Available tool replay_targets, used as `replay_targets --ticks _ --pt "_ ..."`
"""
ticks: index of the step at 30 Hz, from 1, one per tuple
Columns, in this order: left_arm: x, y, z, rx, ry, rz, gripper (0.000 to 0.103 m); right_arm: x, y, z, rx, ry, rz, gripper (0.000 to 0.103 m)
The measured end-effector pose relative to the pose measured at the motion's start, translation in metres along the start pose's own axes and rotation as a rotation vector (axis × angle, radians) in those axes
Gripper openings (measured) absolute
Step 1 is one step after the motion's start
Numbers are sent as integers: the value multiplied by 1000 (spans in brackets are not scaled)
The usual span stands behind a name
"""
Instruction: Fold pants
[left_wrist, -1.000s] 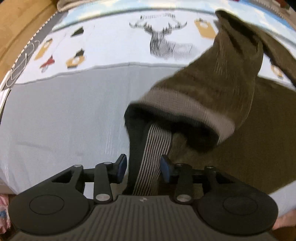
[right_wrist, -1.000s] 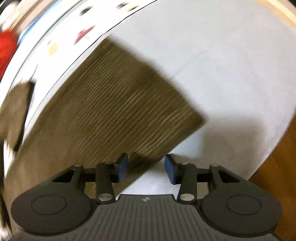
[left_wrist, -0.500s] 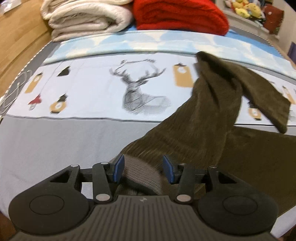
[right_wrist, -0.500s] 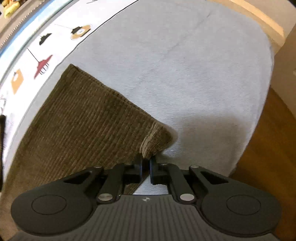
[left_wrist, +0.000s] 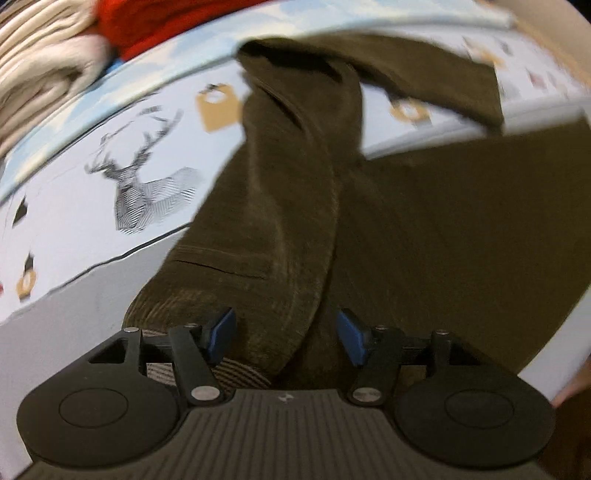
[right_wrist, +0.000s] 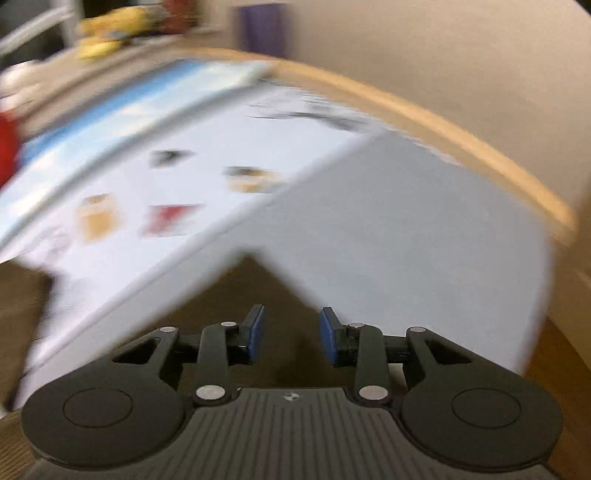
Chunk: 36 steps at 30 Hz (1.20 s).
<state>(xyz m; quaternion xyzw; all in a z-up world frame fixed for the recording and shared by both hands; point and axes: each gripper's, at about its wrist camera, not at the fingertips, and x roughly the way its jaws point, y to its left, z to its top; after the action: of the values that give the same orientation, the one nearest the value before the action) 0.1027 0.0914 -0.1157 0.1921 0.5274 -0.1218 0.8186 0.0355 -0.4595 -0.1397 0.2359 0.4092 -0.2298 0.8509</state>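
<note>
In the left wrist view, the left gripper (left_wrist: 282, 334) is hovering low over the brown corduroy pants (left_wrist: 280, 206), its 2 blue-padded fingers (left_wrist: 221, 334) spread apart with nothing clamped; a fold of the waist end is lying between them, not pinched. The pants are spreading from 6 o'clock up toward 12 o'clock, 1 leg doubling over and trailing off toward 2 o'clock, while a wide flat panel is filling the 3 o'clock side. They are lying on a bed sheet (left_wrist: 92, 295) that is grey near the camera and white farther off, printed with a line-drawn deer (left_wrist: 144, 184) at 10 o'clock and orange tag shapes (left_wrist: 218, 109) near 11 o'clock. A cream folded blanket (left_wrist: 40, 70) and a red one (left_wrist: 155, 22) are sitting at the 11 o'clock edge. No readable writing is showing; only a small emblem is marking the gripper body. In the right wrist view, heavily blurred, the right gripper (right_wrist: 291, 334) is also standing released, its blue pads (right_wrist: 256, 334) parted over a pointed corner of the pants (right_wrist: 251, 291) at 6 o'clock, gripping nothing. The sheet (right_wrist: 388, 240) is filling the middle, and a wooden bed edge (right_wrist: 461, 147) is curving from 12 to 3 o'clock.
</note>
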Motion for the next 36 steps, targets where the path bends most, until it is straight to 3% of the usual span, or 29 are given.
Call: replay_targets --ticks 3,5,7,9,11,16,19,21,22,23,26,29,36 --pt "15 -10 -3 120 38 130 57 -4 69 -15 -157 -12 167 35" --pt "21 -7 -5 180 60 195 32 -7 119 -31 -288 -20 272 35" --pt "20 10 0 123 68 200 13 -9 166 -47 -412 -14 366 35" --pt "14 28 5 58 48 246 11 -7 214 -53 -514 2 436 36" --pt "9 49 10 -21 24 306 10 -3 259 -69 -614 16 488 45" --pt "8 106 23 -241 -9 484 10 18 356 -117 -884 32 493 61" --pt "13 136 28 -364 -15 540 10 42 387 -154 -1086 48 370 60" --pt "22 150 31 -415 -16 560 10 46 387 -160 -1105 6 352 64" --pt "26 157 34 -431 -14 564 9 47 389 -152 -1079 20 362 46" --pt "31 163 35 -448 -16 564 9 48 389 -144 -1045 32 358 11" --pt "42 179 35 -491 -26 561 9 41 377 -120 -957 18 372 6" --pt "57 186 40 -508 -40 560 9 19 354 -97 -920 -67 350 6" --pt "69 175 32 -456 -94 588 9 -65 255 -37 -845 -271 241 5"
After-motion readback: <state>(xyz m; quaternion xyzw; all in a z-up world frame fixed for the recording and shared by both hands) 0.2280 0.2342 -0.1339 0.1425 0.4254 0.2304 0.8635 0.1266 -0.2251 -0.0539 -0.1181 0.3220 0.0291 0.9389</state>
